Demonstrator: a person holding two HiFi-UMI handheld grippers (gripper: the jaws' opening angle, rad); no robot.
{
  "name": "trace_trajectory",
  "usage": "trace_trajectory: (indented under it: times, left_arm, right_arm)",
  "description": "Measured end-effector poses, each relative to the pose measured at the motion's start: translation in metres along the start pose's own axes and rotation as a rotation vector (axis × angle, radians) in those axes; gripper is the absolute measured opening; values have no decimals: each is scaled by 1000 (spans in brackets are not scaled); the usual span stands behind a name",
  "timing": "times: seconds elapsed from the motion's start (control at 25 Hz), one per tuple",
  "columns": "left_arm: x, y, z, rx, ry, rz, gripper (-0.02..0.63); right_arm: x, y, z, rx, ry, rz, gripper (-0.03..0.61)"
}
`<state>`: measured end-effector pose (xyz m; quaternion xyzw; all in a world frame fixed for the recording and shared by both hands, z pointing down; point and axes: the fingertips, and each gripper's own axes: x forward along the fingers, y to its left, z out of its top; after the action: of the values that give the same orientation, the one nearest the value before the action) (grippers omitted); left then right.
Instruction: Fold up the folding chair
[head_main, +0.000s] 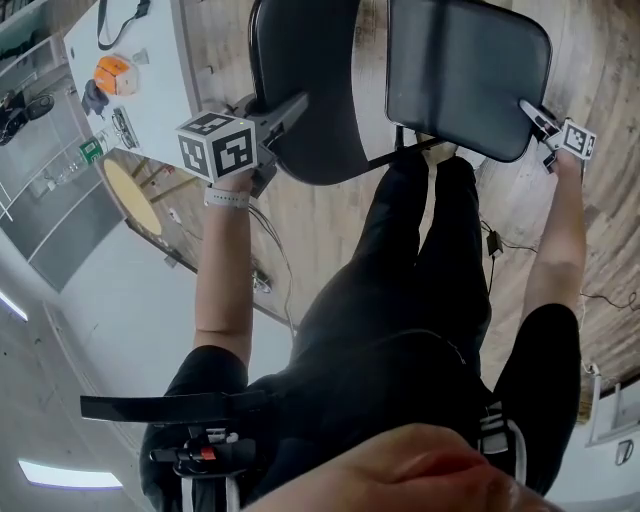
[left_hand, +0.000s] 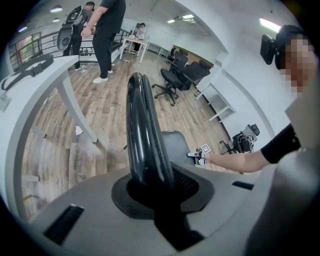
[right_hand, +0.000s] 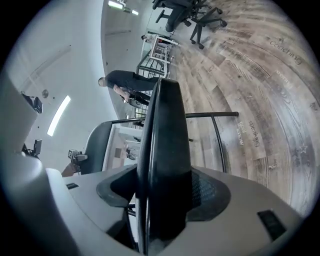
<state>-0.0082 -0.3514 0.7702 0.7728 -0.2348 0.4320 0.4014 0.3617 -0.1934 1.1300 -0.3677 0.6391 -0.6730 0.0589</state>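
**A:** The left hand-held gripper (head_main: 278, 135) is clamped on the rim of the backrest (head_main: 310, 90). Its own view shows that thin black edge rising straight out of the jaws, pads tight on it.

**B:** And the right hand-held gripper (head_main: 538, 130)?

**A:** It's pinching the seat (head_main: 465, 75) at its right-hand edge. That padded edge is thick, so the jaws stand wide, yet it fills the gap between them.

**B:** Why one on each panel?

**A:** My read is that folding the chair (head_main: 405, 150) means bringing seat and backrest together, so each panel gets its own handle. Gripping at the outer edges, away from where the frame pivots, should give the most leverage.

**B:** Where does the chair stand?

**A:** On the wood floor (head_main: 600, 70), right in front of the person's legs and just beside the white counter (head_main: 170, 60). The backrest is on the left, between the left jaws. The seat is on the right, between the right jaws. The frame tubes run between them.

**B:** Nothing folded yet?

**A:** Not that I can see. Both grips look set, the seat lies roughly flat, and the panels are well apart.
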Motion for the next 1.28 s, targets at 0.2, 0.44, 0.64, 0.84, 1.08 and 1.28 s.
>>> trace_trajectory:
  times: [0.2, 0.44, 0.64, 0.84, 1.08, 1.28]
  left_arm:
    - [-29, -6, 9, 31, -8, 44, 72]
    - [-69, 0, 16, 49, -14, 88, 72]
    - [-102, 7, 20, 49, -8, 120, 72]
    - [-128, 22, 27, 52, -11, 130, 72]
    - [-156, 47, 29, 51, -8, 139, 74]
    - [-176, 75, 26, 31, -17, 153, 72]
  right_arm:
    - [14, 87, -2, 22, 5, 264, 267]
    - [27, 186, -10, 3, 96, 420, 244]
    - [46, 272, -20, -19, 184, 527, 212]
    - [83, 341, -27, -88, 242, 563, 185]
    - [151, 417, -40, -64, 250, 620, 72]
    - [204, 470, -56, -38, 238, 632, 43]
